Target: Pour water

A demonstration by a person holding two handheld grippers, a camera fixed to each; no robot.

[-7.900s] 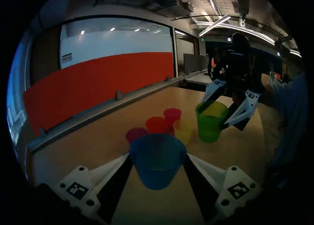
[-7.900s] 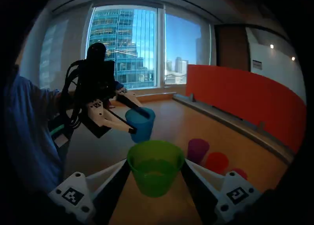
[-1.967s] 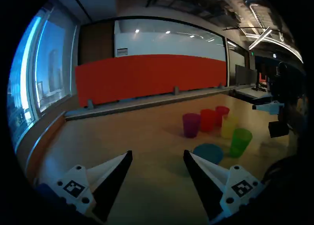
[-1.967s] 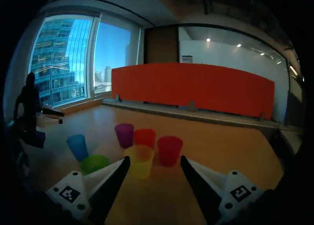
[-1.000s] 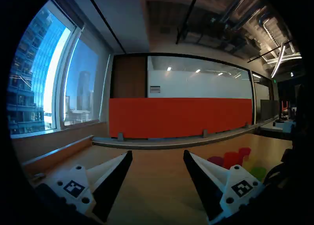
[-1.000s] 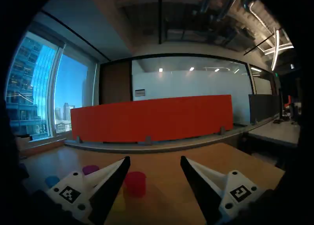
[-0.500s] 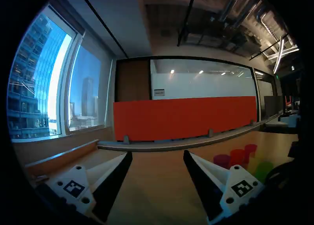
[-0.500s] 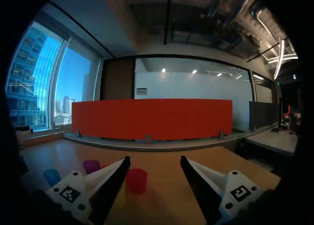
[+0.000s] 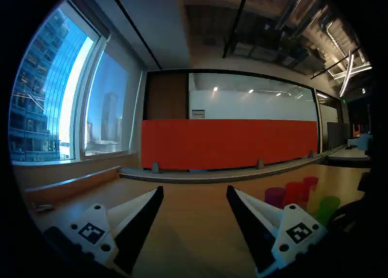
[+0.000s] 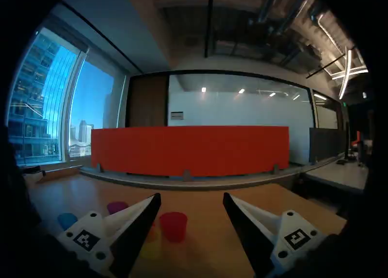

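My left gripper [image 9: 194, 188] is open with nothing between its fingers, held low over the wooden table [image 9: 194, 229]. To its right stand a purple cup [image 9: 275, 196], an orange-red cup [image 9: 294, 192], a pink-red cup [image 9: 310, 182] and a green cup [image 9: 328, 208]. My right gripper [image 10: 191, 194] is also open with nothing in it. Between its fingers, farther off, stands the red cup [image 10: 173, 226]. The purple cup [image 10: 117, 207] and a blue cup [image 10: 67, 220] are to the left. A yellow cup [image 10: 152, 235] is partly hidden behind the left finger.
An orange partition [image 9: 228, 143] with a grey rail [image 9: 213, 176] runs along the table's far edge. Tall windows [image 9: 48, 108] are on the left. Another desk [image 10: 334, 173] stands at the right. Bare tabletop lies in front of both grippers.
Earlier each gripper was shut on a cup, blue in the left and green in the right; both cups now stand on the table. The grippers have drawn back and tilted up, barely shifting over the last half second.
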